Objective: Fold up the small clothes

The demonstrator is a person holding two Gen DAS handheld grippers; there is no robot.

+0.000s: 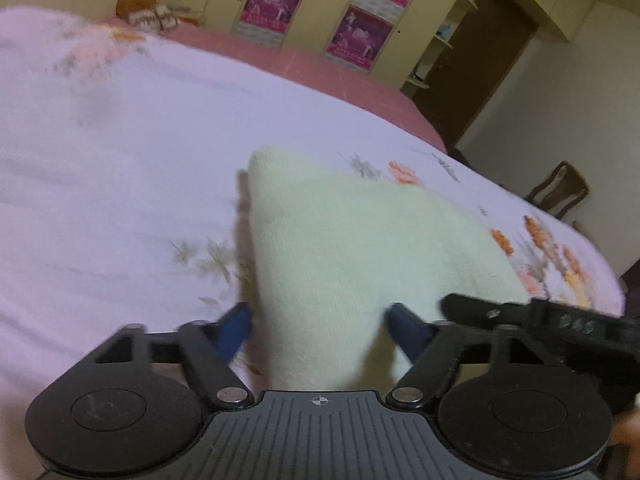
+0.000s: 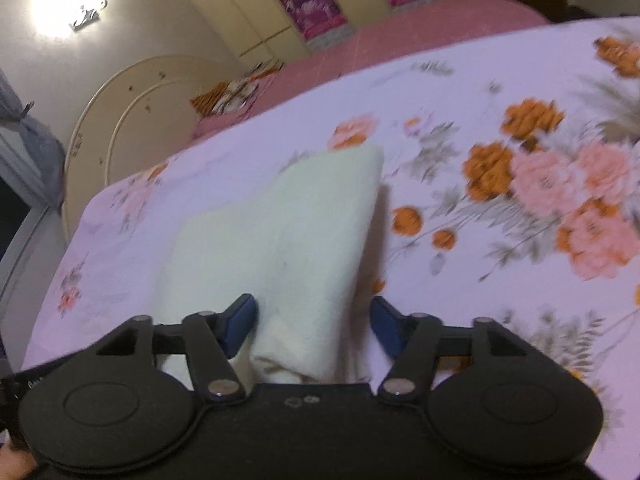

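Note:
A pale cream knitted garment [image 1: 340, 248] lies on the flowered bedsheet [image 1: 120, 140], its near edge running between the fingers of both grippers. My left gripper [image 1: 320, 328] has its blue-padded fingers spread wide, with the cloth between them and no pinch visible. In the right wrist view the same garment [image 2: 300, 232] reaches from the sheet [image 2: 500, 100] toward the camera. My right gripper [image 2: 312, 320] is also spread wide around the cloth's near edge. The right gripper's black body [image 1: 540, 316] shows at the left view's lower right.
A pink blanket [image 1: 340, 68] covers the bed's far side, with an orange and white bundle [image 1: 148, 14] on it. Cream wardrobes with magenta posters [image 1: 360, 36] stand behind. A wooden chair [image 1: 560, 190] stands beyond the bed's right edge. A round headboard [image 2: 132, 120] is at left.

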